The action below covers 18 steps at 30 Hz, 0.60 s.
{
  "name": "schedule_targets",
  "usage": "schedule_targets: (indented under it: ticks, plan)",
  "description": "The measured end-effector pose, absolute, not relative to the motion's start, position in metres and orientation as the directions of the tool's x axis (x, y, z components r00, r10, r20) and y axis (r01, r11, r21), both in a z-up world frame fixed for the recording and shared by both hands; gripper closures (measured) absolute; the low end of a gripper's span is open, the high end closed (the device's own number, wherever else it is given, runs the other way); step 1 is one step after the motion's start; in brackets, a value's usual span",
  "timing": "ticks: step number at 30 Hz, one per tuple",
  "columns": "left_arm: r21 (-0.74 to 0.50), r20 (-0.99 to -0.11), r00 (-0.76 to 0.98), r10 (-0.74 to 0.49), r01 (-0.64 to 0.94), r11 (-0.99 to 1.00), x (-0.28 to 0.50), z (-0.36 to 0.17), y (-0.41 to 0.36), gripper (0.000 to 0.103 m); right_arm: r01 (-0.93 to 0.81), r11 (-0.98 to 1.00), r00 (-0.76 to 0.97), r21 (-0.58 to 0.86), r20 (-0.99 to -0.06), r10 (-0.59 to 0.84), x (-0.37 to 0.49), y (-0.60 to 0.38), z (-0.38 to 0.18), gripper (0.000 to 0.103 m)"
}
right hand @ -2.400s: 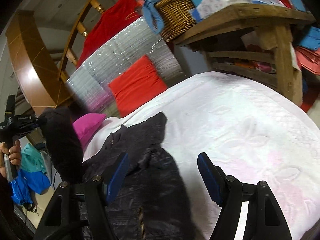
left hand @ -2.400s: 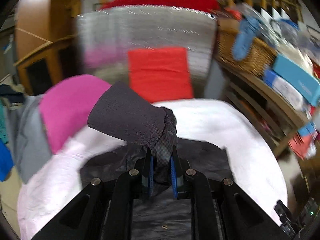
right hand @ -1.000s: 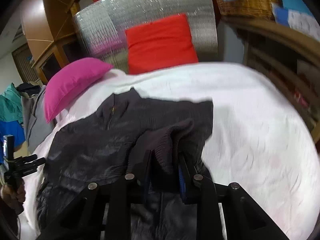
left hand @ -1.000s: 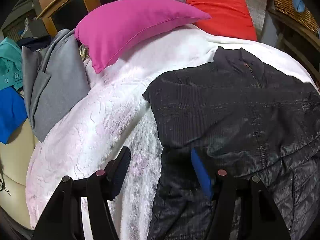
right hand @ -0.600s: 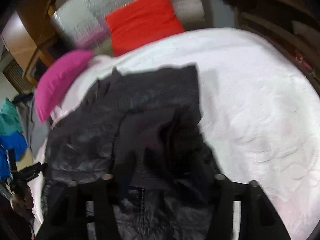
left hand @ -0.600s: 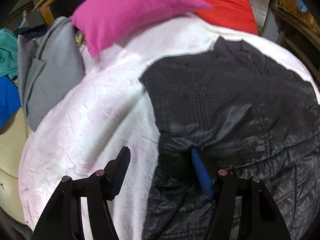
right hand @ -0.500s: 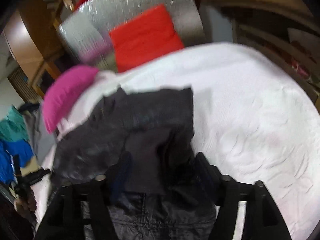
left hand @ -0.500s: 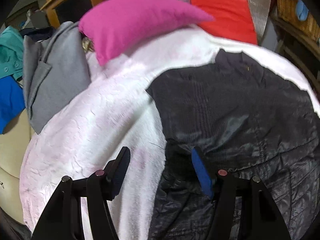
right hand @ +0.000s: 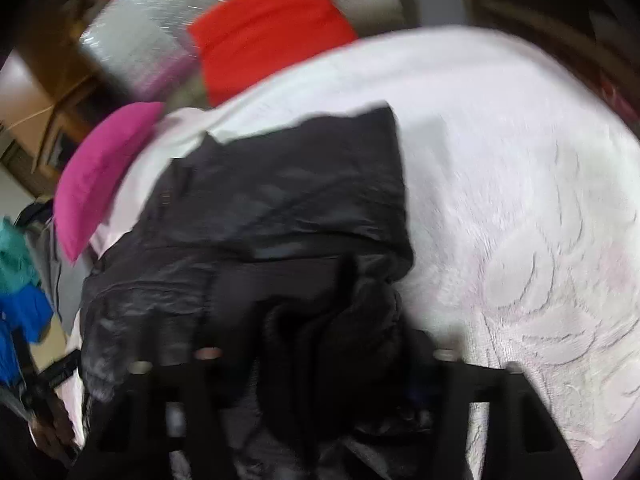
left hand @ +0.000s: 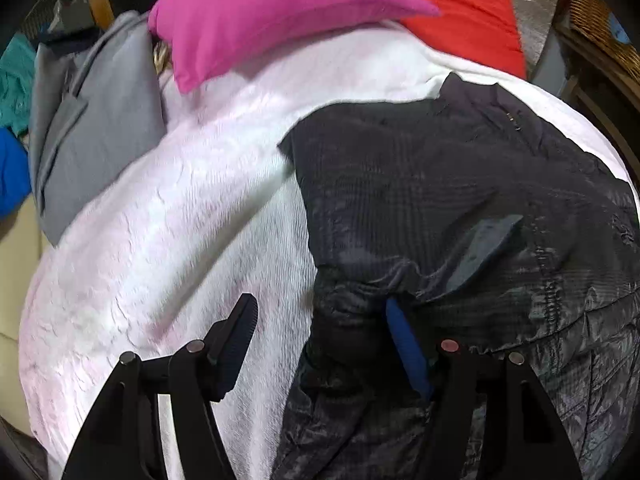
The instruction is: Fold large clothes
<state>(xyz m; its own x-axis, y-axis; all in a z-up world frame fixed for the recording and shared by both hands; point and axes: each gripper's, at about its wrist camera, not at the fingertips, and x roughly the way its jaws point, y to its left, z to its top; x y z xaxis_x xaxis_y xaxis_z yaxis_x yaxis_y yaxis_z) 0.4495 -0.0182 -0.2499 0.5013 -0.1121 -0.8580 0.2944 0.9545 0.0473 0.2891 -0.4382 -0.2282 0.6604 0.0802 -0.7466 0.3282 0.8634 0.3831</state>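
Observation:
A black quilted jacket (left hand: 460,200) lies on the white bedspread (left hand: 160,220) with both sleeves folded over its body. My left gripper (left hand: 320,332) is open at the jacket's left edge: the left finger is over the bedspread, the right finger is tucked under a fold of jacket fabric. In the right wrist view the jacket (right hand: 280,200) fills the middle. My right gripper (right hand: 320,344) is blurred and stands wide over the bunched sleeve cuff (right hand: 320,328); its jaws look open.
A pink pillow (left hand: 260,12) and a red cushion (left hand: 460,16) lie at the far end of the bed. A grey garment (left hand: 92,120) and blue and teal clothes (left hand: 12,120) hang off the left side. A wicker basket (left hand: 600,28) stands at far right.
My right gripper has opened and let the sleeve cuff drop onto the jacket, then pulled back. My left gripper stays open at the jacket's left edge, shifted only slightly.

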Motion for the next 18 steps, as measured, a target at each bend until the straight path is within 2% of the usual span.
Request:
schedule_targets:
  ticks: [3,6,8,10,11,14,18]
  plan:
    - [0.072,-0.847,0.521,-0.100,0.300,0.951,0.450,-0.251,-0.020,0.035,0.304,0.881,0.699,0.361,-0.713,0.051,0.282,-0.431,-0.218,0.062]
    - [0.073,-0.863,0.497,-0.089,0.296,0.952,0.452,-0.262,-0.025,0.035,0.351,0.881,0.631,0.316,-0.775,0.027,0.294,-0.436,-0.246,0.062]
    - [0.089,-0.863,0.500,-0.071,0.289,0.953,0.450,-0.260,-0.027,0.035,0.379,0.857,0.635,0.348,-0.772,0.032,0.291,-0.441,-0.246,0.051]
    - [0.101,-0.865,0.497,-0.063,0.296,0.950,0.443,-0.251,-0.026,0.035,0.389,0.843,0.628,0.372,-0.777,0.053,0.283,-0.443,-0.233,0.046]
    - [0.106,-0.861,0.503,-0.069,0.311,0.944,0.436,-0.245,-0.025,0.035,0.376,0.840,0.639,0.391,-0.766,0.071,0.276,-0.444,-0.225,0.037]
    - [0.130,-0.841,0.536,-0.072,0.329,0.935,0.413,-0.228,-0.016,0.035,0.346,0.846,0.684,0.406,-0.726,0.069,0.244,-0.449,-0.203,0.035]
    - [0.112,-0.802,0.582,-0.135,0.368,0.923,0.364,-0.203,0.005,0.034,0.330,0.829,0.708,0.451,-0.699,0.098,0.191,-0.456,-0.194,0.034]
